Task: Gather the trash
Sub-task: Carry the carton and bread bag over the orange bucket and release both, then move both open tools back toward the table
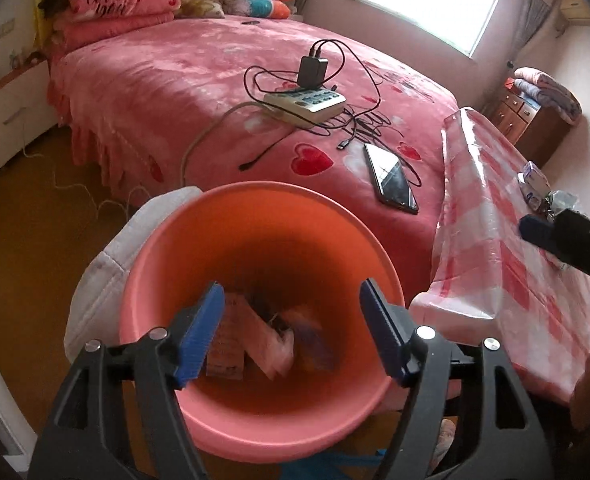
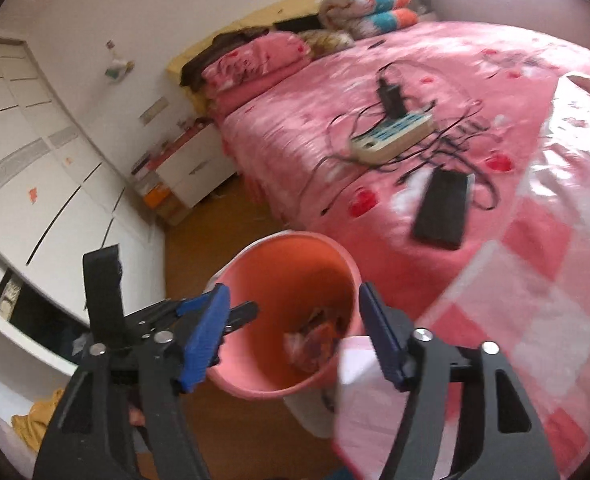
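A pink trash bin [image 1: 167, 248] stands on the floor by the bed, with wrappers and paper trash [image 1: 255, 344] at its bottom. My left gripper [image 1: 291, 332] is open and empty directly above the bin's mouth. The bin [image 2: 255, 384] also shows in the right wrist view, with trash [image 2: 311, 344] inside. My right gripper [image 2: 295, 336] is open and empty above the bin's near rim; its tip [image 1: 535, 230] shows at the right of the left wrist view. More wrappers [image 1: 539, 188] lie on the checked table cover.
The bed [image 1: 175, 80] carries a power strip [image 1: 307, 104] with charger and cables, and a phone [image 1: 393, 178]. A table with a plastic-covered checked cloth [image 1: 507, 248] stands at the right. White cloth [image 1: 107, 272] lies beside the bin. A wardrobe [image 2: 35, 160] stands at the left.
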Motion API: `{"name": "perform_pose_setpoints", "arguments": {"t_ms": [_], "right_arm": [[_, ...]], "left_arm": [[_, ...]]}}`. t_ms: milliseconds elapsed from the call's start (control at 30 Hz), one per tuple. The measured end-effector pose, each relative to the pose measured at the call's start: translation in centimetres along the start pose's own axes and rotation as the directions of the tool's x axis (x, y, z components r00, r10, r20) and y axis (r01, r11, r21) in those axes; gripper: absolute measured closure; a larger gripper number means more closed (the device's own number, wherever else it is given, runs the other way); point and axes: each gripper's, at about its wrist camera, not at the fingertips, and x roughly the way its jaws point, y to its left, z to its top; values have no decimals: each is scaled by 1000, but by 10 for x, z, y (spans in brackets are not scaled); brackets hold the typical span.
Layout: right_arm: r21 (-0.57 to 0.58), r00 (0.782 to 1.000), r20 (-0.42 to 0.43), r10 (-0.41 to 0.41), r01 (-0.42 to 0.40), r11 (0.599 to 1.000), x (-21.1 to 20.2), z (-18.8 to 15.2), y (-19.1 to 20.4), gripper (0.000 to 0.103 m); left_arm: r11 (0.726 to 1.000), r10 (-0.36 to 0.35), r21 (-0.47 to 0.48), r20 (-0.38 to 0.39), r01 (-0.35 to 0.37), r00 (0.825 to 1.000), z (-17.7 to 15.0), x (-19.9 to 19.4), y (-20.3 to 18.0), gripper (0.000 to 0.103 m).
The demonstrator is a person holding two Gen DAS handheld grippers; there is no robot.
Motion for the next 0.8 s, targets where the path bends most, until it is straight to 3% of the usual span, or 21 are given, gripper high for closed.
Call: {"name": "perform_pose_setpoints", "arguments": {"t_ms": [100,167,367,567,700,800], "right_arm": [[12,997,59,-50,49,999,-17,-3,-10,23],[12,991,108,-86,85,996,-32,-6,-17,21],[-14,954,230,-193,202,979,-68,-17,-28,16],[-8,924,303,-234,248,969,-93,-29,-44,15],[19,902,342,-264,274,961,-111,-38,-58,10],[46,883,379,-277,281,959,-126,-44,-70,9]], "left_arm": [[1000,-2,-13,57,2,998,0,-7,-2,24],[1000,17,-3,105,-17,994,2,-14,-7,23],[994,39,93,193,-57,980,9,-32,-40,23],[982,23,177,213,-62,977,10,-41,-78,23],[982,6,187,154,-35,988,15,-37,-100,23],[981,-8,195,154,-23,988,16,-38,-117,23]]}}
